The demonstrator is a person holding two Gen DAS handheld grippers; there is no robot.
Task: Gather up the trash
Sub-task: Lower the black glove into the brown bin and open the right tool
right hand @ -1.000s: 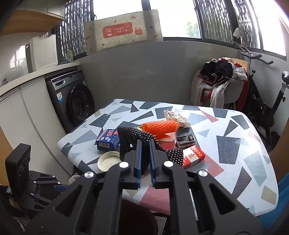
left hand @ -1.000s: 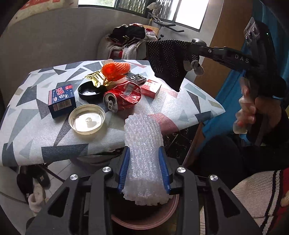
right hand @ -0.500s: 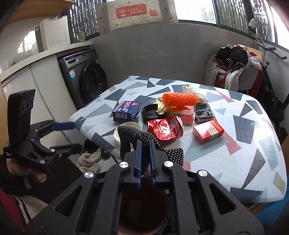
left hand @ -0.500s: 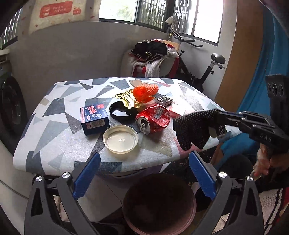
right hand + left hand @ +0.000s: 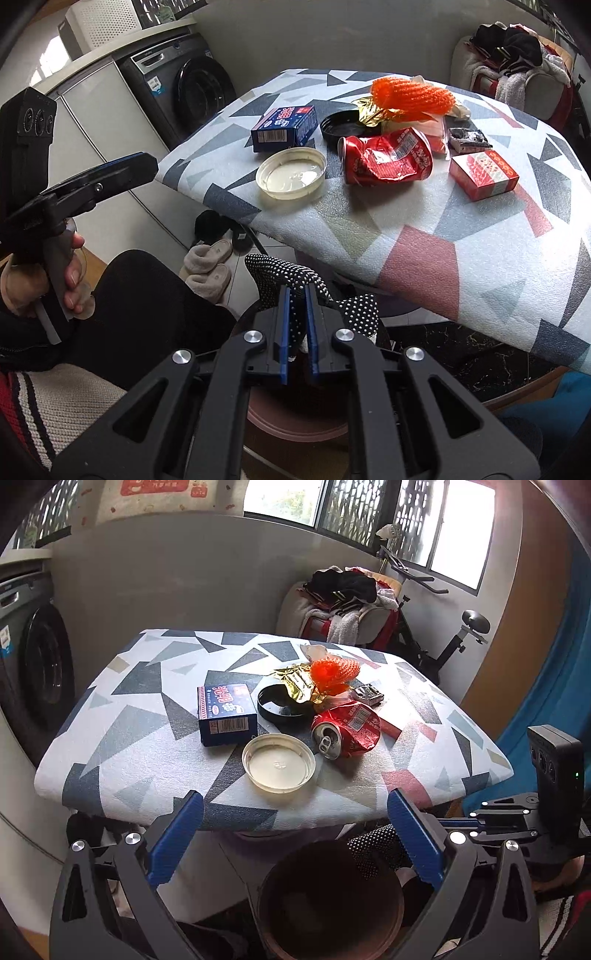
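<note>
My left gripper (image 5: pixel 295 805) stands wide open with nothing between its fingers, above a dark round bin (image 5: pixel 260 897) below the table's near edge. My right gripper (image 5: pixel 296 295) is shut on a black white-dotted glove (image 5: pixel 284 275) and holds it just over the bin's pinkish rim (image 5: pixel 295 424). The glove (image 5: pixel 373 845) also shows at the bin's right edge. On the patterned table (image 5: pixel 122 746) lie a crushed red can (image 5: pixel 347 731), a blue box (image 5: pixel 225 714), a white lid (image 5: pixel 279 766), a black lid (image 5: pixel 275 705), an orange net (image 5: pixel 332 672) and a red box (image 5: pixel 484 173).
A washing machine (image 5: pixel 192 85) stands left of the table, and slippers (image 5: pixel 207 266) lie on the floor under its edge. A chair piled with clothes (image 5: pixel 343 594) and an exercise bike (image 5: pixel 461 635) stand behind. A person's knee (image 5: pixel 147 295) is beside the bin.
The left gripper has opened, and the bubble wrap it held is gone from its jaws. The right gripper has sunk with the glove from over the table down to the bin.
</note>
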